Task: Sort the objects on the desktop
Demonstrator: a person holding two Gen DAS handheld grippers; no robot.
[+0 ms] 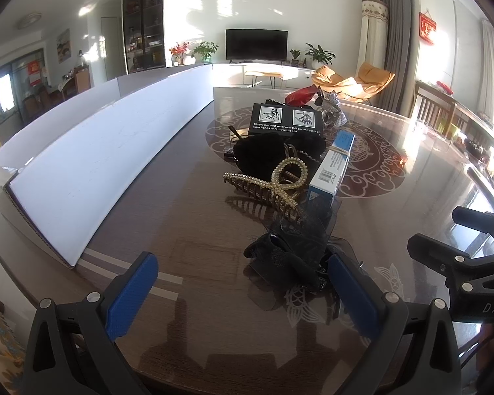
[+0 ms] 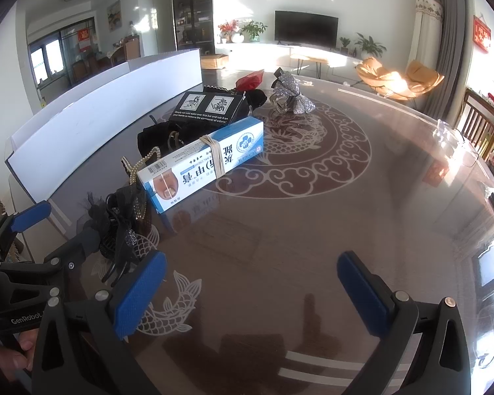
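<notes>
Here | black lace hair bow (image 1: 293, 250) | crumpled, glittery | table (image 1: 197, 296)

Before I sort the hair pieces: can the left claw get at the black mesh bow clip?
Probably yes. The left claw is open, and the black mesh bow clip lies just ahead toward its right finger, nothing between; the pearl claw clip sits behind it.

"GenRobot" on left gripper (image 2: 92, 227), "DAS" on right gripper (image 1: 444, 227)

Both grippers hover low over the table's near edge, left gripper (image 1: 243, 286) and right gripper (image 2: 252, 286) side by side, jaws spread wide, holding nothing
</notes>
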